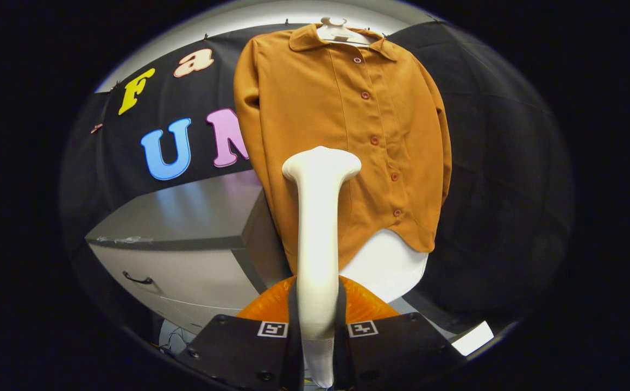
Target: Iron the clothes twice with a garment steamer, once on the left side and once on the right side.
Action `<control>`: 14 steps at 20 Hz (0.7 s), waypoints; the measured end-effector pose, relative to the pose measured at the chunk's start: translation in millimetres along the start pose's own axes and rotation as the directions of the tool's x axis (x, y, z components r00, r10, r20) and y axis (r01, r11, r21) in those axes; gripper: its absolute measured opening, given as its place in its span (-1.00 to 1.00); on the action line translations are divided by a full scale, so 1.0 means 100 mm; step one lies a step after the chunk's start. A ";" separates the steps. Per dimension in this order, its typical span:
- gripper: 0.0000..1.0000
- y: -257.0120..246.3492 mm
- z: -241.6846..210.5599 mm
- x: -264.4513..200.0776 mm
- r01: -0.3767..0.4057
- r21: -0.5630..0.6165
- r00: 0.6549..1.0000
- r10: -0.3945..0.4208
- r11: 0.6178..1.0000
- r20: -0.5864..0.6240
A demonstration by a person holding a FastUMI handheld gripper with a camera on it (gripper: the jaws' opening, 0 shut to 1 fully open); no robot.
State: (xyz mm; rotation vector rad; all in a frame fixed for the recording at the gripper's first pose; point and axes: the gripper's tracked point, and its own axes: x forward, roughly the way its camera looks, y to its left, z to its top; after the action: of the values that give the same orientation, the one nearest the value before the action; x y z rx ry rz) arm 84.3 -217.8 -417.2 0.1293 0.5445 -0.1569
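The tool [317,326] pinches the upright white steamer [319,228] before the hanging, label-free rust shirt [315,119].

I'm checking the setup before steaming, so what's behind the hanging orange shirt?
The black cloth wall hangs behind the shirt; a white rounded shape shows below its hem. The hanger is mostly covered. The gripper is shut on the steamer.

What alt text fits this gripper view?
The gripper is shut on a white garment steamer, its head raised before an orange-brown buttoned shirt on a hanger. A grey cabinet stands beside the shirt.
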 end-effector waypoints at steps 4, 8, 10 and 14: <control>-0.50 -0.06 -0.46 0.01 0.026 0.009 0.994 -0.025 1.000 -0.104; -0.50 -0.10 -0.69 -0.12 0.028 0.015 0.987 -0.026 0.999 -0.159; -0.51 -0.12 -0.68 -0.22 0.021 0.008 0.988 -0.020 1.000 -0.151; -0.50 -0.12 -0.39 -0.42 -0.001 0.007 0.995 0.002 1.000 -0.098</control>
State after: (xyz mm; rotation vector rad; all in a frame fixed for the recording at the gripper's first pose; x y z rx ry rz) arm 26.5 -218.7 -429.1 0.1448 0.6416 -0.1513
